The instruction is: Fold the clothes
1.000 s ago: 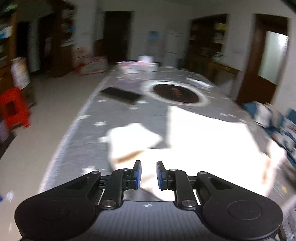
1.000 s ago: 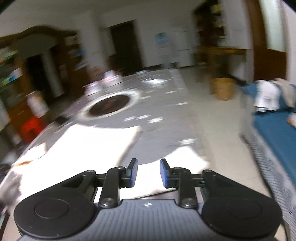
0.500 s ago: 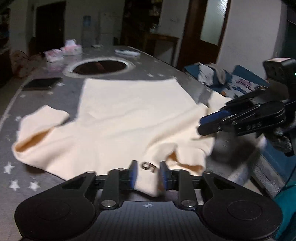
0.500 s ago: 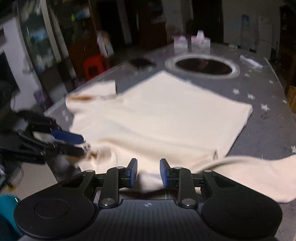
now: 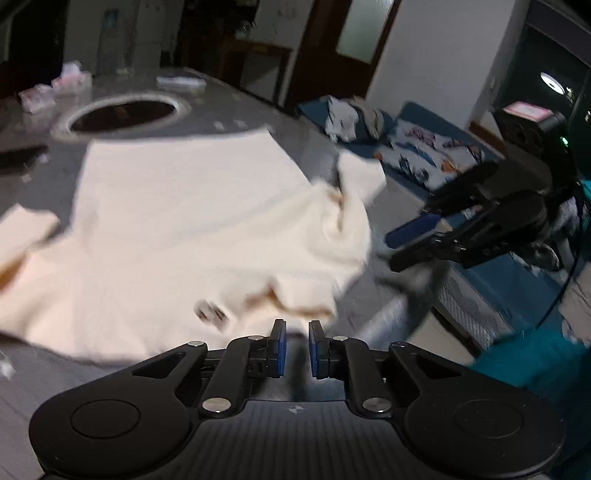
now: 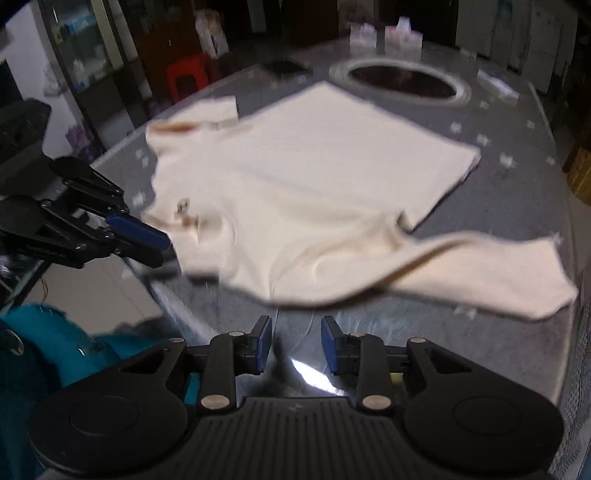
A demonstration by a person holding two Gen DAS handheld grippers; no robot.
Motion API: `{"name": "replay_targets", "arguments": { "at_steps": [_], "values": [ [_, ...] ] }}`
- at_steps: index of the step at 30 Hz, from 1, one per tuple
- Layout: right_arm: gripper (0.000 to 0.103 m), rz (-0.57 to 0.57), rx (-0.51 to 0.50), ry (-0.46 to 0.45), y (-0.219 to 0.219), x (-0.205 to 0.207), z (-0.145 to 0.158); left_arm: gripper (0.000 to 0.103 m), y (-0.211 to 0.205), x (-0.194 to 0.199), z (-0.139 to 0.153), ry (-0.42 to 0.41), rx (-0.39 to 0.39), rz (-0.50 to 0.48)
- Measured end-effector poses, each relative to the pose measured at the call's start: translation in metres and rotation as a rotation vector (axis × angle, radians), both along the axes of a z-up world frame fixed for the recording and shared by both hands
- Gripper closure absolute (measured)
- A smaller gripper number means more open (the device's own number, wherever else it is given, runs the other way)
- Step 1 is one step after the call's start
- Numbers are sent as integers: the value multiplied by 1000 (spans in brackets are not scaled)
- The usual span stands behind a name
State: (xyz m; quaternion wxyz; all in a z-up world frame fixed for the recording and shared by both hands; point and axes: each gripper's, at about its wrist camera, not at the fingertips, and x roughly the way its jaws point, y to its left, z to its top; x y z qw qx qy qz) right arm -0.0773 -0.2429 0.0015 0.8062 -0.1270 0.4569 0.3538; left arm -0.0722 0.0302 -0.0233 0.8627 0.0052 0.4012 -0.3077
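Two grippers hang over the near edge of the table, and neither has cloth between its pads. The left gripper (image 5: 295, 345) has its blue pads a narrow gap apart and closing, with only grey table surface showing in the gap; the hem of the cream shirt (image 5: 177, 229) lies just beyond the tips, not touching them. The right gripper (image 6: 295, 345) stands wider and is opening, again with nothing between the pads; the shirt's near edge lies a little ahead of it.

Seen from the right wrist, the shirt (image 6: 303, 192) is spread flat on the grey table (image 6: 517, 347), body toward the far side, one sleeve (image 6: 491, 273) stretched out to the right near the edge and the other sleeve (image 6: 199, 114) folded at the far left. A small dark mark (image 5: 210, 314) sits on the shirt near the hem; it is blurred, so whether it is writing or a tag cannot be told. White star shapes dot the table cover.

Farther off lie a round dark inset (image 6: 400, 79) ringed in white, a flat dark object (image 6: 284, 66) and some pale packets (image 6: 384, 35), all too soft to read. A red stool (image 6: 186, 75) stands off the table's left side. A blue sofa (image 5: 424, 155) with clothing heaped on it shows in the left wrist view. Both pictures are motion-blurred, and no lettering is legible anywhere.
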Motion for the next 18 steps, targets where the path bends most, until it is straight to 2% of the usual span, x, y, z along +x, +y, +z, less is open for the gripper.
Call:
{"name": "replay_targets", "arguments": {
  "at_steps": [3, 7, 11, 18],
  "values": [
    [71, -34, 36, -51, -4, 14, 15, 89, 10, 17, 14, -48, 11, 47],
    [71, -114, 47, -94, -7, 51, 18, 86, 19, 49, 23, -96, 48, 152],
    [71, -191, 50, -99, -9, 94, 10, 74, 29, 94, 24, -118, 101, 262],
    [71, -302, 52, -71, -8, 171, -10, 65, 43, 181, 15, -130, 210, 408]
  ]
}}
